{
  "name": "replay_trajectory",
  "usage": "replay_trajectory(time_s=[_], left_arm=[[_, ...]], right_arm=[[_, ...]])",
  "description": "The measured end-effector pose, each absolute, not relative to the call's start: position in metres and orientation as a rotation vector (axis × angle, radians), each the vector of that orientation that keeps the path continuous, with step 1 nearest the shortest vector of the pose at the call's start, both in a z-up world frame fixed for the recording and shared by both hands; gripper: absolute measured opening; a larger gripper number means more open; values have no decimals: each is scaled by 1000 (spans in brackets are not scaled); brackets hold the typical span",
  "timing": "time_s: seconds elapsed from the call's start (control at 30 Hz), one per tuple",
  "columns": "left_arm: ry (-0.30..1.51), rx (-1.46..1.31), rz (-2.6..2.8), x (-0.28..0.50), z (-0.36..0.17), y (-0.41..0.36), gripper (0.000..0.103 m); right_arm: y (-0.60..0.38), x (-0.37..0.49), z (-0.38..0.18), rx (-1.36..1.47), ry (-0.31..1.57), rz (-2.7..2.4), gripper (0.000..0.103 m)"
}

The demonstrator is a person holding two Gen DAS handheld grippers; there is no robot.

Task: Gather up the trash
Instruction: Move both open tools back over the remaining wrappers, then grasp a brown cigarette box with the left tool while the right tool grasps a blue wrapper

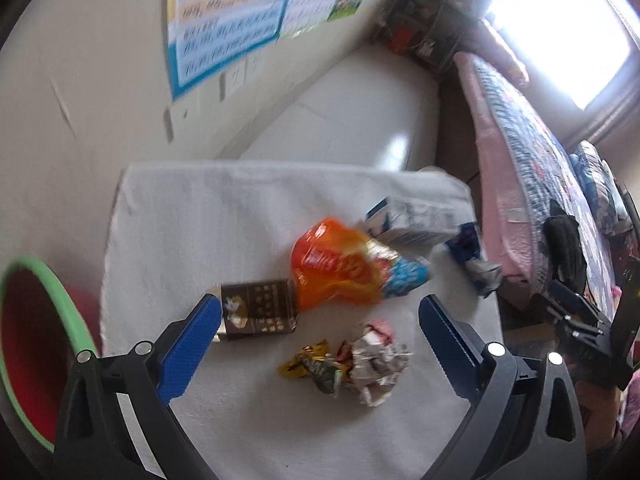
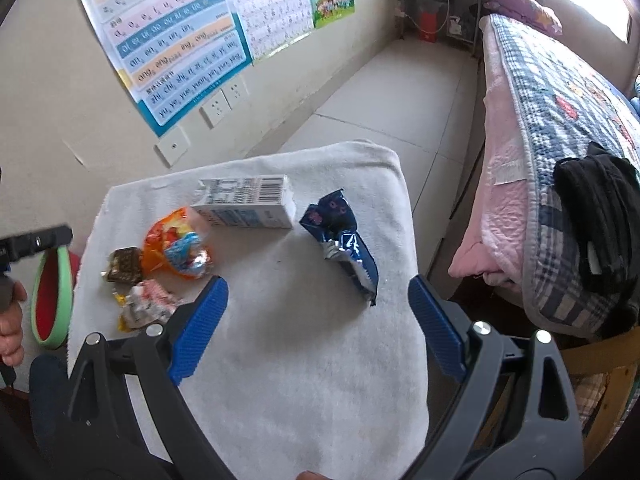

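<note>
Left gripper (image 1: pixel 320 344) hovering wide open over crumpled wrapper (image 1: pixel 352 364) | right gripper (image 2: pixel 318 324) gaping, empty | advice: descending straight, closing centrally; bin (image 1: pixel 24 344) waiting at 9 o'clock.

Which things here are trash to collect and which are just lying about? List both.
Job:
orange wrapper
brown box
crumpled wrappers
white carton
blue packet
green-rimmed bin

Lying about:
white towel
wall posters
quilted bed
black cloth
</note>
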State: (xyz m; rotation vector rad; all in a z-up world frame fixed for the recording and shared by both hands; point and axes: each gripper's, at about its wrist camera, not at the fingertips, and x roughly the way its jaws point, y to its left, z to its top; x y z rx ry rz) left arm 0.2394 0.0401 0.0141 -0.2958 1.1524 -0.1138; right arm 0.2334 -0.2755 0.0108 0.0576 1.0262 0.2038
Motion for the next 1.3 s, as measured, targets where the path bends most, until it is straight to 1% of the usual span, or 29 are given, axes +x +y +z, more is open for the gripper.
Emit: replay_trajectory(time_s=[0.17, 0.33, 0.4, 0.57, 0.73, 0.8, 0.9, 0.93, 0.97, 1.0, 1.03, 1.07, 1.1, 1.13, 1.17, 1.2, 1.3], left_arm=[[1232, -407, -49, 247, -34, 59, 95], [1279, -505, 19, 247, -67, 70, 94], [1292, -454, 36, 249, -75, 66, 94], [1296, -227, 20, 254, -77, 44, 95], [1336, -142, 28, 257, -88, 43, 94], [1342, -156, 29, 257, -92, 46, 93], [1331, -194, 42, 258, -93, 52, 85], [1328, -194, 47, 258, -93, 53, 82], [1319, -196, 45, 257, -91, 54, 75], [1312, -198, 41, 257, -89, 54, 71], [1308, -201, 39, 255, -88, 55, 70], [1304, -208, 34, 253, -87, 55, 70], [1298, -216, 25, 252, -85, 56, 69], [1293, -216, 25, 251, -83, 56, 69], [1284, -212, 26, 249, -80, 57, 69], [1278, -210, 25, 246, -79, 57, 69], [1269, -208, 22, 240, -74, 59, 69]], right_arm=[[-270, 251, -14, 25, 1058, 194, 90], [-267, 266, -35, -1, 1095, 180, 90], [-267, 271, -41, -2, 1111, 175, 90], [-270, 277, -51, -4, 1132, 163, 90], [-271, 280, -60, -4, 1147, 150, 90], [-270, 282, -63, -1, 1154, 149, 90], [-266, 283, -65, -6, 1152, 163, 89], [-265, 283, -65, -9, 1150, 170, 87], [-264, 283, -65, -10, 1149, 176, 78], [-262, 284, -66, -9, 1155, 188, 62], [-261, 284, -67, -5, 1165, 197, 54], [-261, 284, -68, -3, 1173, 200, 40], [-260, 284, -69, -6, 1180, 205, 29], [-259, 283, -70, -10, 1181, 204, 24], [-259, 282, -69, -12, 1180, 205, 15], [-258, 280, -69, -11, 1181, 209, 9], [-259, 275, -64, -7, 1167, 215, 7]])
